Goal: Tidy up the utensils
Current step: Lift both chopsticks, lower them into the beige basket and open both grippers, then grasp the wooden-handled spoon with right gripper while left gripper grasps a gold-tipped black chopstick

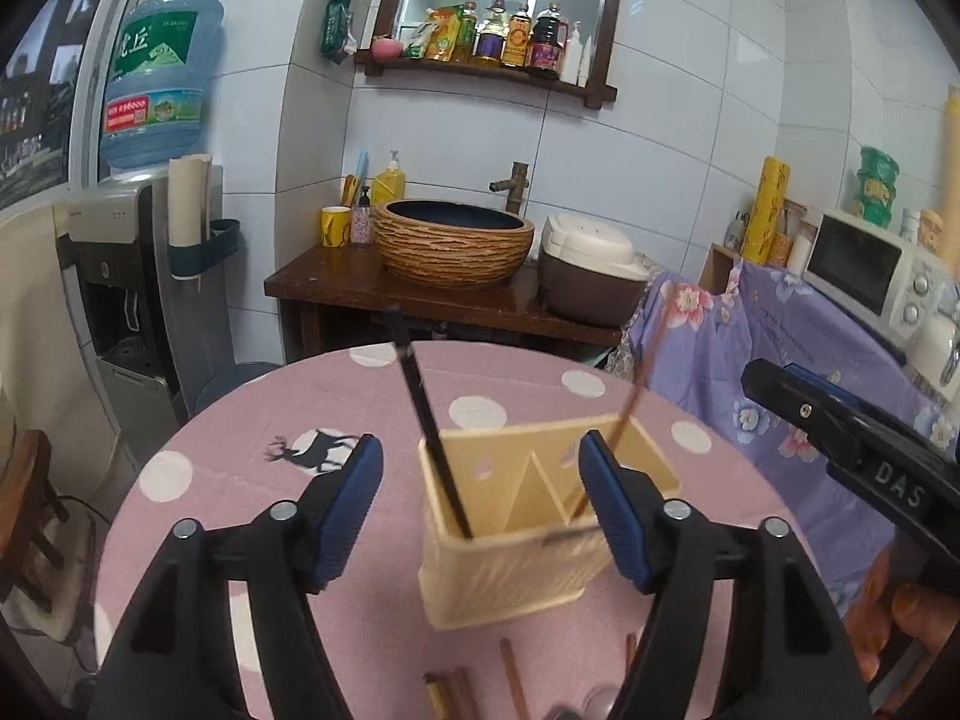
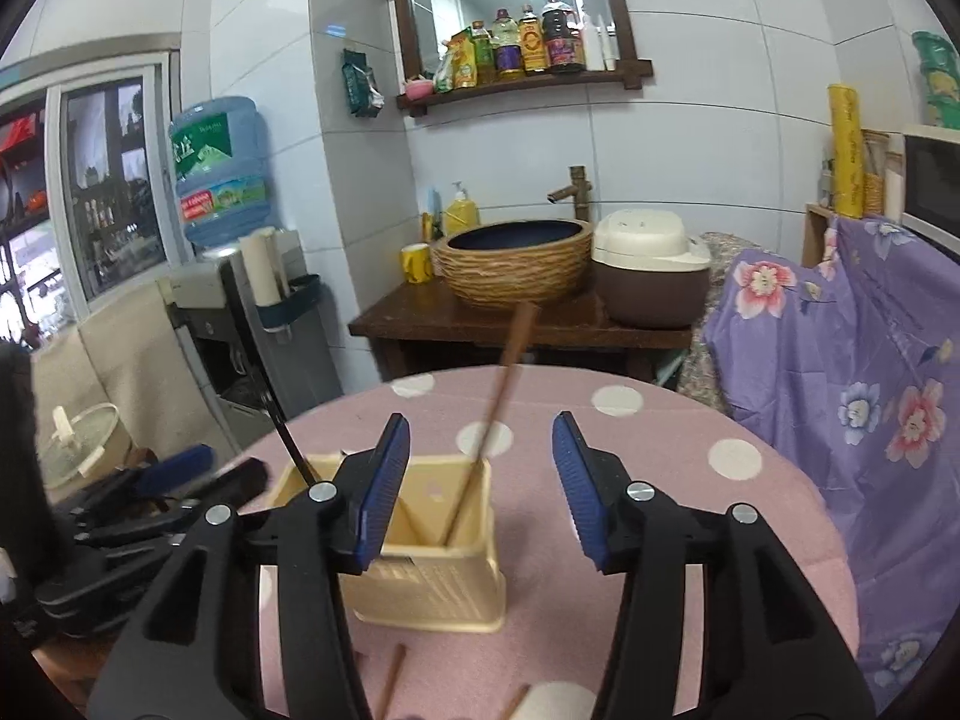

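A cream utensil holder (image 1: pixel 510 564) with an inner divider stands on the pink dotted table (image 1: pixel 240 510). A black chopstick (image 1: pixel 429 420) leans in its left compartment and a brown chopstick (image 1: pixel 636 396) in its right one. My left gripper (image 1: pixel 480 441) is open, its blue pads on either side of the holder and touching nothing. In the right wrist view the holder (image 2: pixel 432 588) sits low and left of centre. My right gripper (image 2: pixel 480 420) is open there and the brown chopstick (image 2: pixel 498 396) rises between its fingers, free of the pads. More brown chopsticks (image 1: pixel 516 678) lie loose in front of the holder.
Beyond the table's far edge stands a dark wooden counter (image 1: pixel 336 288) with a woven basin (image 1: pixel 453 246) and a rice cooker (image 1: pixel 591 270). A water dispenser (image 1: pixel 138 276) is at the left. A purple floral cloth (image 2: pixel 840 360) covers furniture at the right.
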### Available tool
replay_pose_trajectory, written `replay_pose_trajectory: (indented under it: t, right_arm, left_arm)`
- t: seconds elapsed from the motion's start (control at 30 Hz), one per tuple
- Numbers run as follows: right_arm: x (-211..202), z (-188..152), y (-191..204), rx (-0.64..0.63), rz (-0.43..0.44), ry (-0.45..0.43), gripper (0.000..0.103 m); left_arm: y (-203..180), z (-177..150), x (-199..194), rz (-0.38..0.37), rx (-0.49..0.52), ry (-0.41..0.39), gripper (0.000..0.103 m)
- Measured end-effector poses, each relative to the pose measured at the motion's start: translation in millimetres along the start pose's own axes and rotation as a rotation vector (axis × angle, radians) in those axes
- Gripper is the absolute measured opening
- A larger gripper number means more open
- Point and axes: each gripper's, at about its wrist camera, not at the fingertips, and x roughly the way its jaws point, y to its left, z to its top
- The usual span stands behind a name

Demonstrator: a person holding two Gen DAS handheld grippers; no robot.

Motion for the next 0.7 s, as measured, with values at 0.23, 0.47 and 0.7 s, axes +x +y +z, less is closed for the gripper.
replay_pose_trajectory:
  t: [0.23,0.47,0.7]
  right_arm:
    - [-18,-69,-4,-0.052,-0.111,0.118,0.059]
    - [-23,-147,-11,-0.009,-0.15,0.264,0.059]
    - [-32,-190,-10,0.02,-0.154,0.311,0.061]
  left_arm:
    - [21,-68,-11,0.09,0.0,0.125,0.073]
    - [31,-136,-6,0.094,-0.065,0.299,0.05]
    - [10,-167,-4,0.075,-0.011,0.368,0.039]
